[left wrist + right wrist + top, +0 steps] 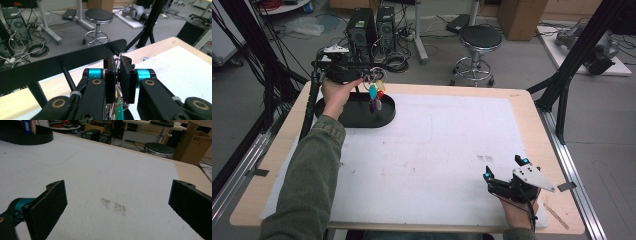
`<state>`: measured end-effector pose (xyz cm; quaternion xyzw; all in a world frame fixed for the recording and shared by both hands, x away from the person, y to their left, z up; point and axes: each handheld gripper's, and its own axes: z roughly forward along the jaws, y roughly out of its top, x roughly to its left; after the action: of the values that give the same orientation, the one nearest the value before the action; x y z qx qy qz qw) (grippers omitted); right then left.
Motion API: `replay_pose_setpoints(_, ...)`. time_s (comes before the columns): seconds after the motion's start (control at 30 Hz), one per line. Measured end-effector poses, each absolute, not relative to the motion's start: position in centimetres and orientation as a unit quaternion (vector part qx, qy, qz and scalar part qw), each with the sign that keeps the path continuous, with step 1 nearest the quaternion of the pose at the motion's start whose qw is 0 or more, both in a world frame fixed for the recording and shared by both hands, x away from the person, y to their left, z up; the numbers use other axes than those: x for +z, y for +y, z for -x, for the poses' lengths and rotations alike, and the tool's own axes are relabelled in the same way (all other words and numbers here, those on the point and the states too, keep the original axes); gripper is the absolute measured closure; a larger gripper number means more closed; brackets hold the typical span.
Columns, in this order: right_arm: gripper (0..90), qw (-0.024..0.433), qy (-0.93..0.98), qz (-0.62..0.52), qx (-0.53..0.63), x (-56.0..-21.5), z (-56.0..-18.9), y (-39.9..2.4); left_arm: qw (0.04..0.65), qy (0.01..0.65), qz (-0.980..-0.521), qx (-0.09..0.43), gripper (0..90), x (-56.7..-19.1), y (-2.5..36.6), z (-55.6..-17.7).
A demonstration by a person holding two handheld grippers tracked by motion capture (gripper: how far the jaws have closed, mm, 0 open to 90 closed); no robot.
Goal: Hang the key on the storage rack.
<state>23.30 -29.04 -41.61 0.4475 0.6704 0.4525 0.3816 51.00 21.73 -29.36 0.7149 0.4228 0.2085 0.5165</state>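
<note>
High view — left tongs [368, 76] clamped on key bunch [375, 92] over black tray [357, 118] — right tongs [504, 169] apart.

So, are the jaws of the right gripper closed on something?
No, in the right gripper view the two jaws of the right gripper stand wide apart above the white mat, with nothing between them.

A bunch of keys [375, 90] with teal, red, yellow and purple tags is seen over a black oval tray [384, 117]. The table [532, 107] is pale wood, covered by a white mat [432, 150] marked with a grey speckled smudge. The left gripper [120, 80] is black with teal barrels and brass-coloured rivets. The right gripper [504, 170] is black with teal tips and a grey plate. An olive-green sleeve [309, 175] is worn.
</note>
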Motion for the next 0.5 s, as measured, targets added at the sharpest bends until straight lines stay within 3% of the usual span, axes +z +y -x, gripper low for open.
replay_pose_setpoints(0.17, 0.8, 0.381, 0.672, -0.445, 0.452, -41.6, -23.4, -28.9, 0.488, 0.423, -0.730, 0.222, 81.1, -29.6, 21.1, -50.9)
replay_pose_setpoints(0.3, 0.8, 0.383, 0.673, -0.443, 0.452, -41.6, -23.5, -28.9, 0.491, 0.422, -0.733, 0.210, 63.1, -29.4, 20.6, -50.4)
replay_pose_setpoints(0.5, 0.8, 0.381, 0.675, -0.441, 0.453, -41.6, -23.4, -28.7, 0.508, 0.410, -0.738, 0.171, 47.9, -29.2, 19.4, -49.7)
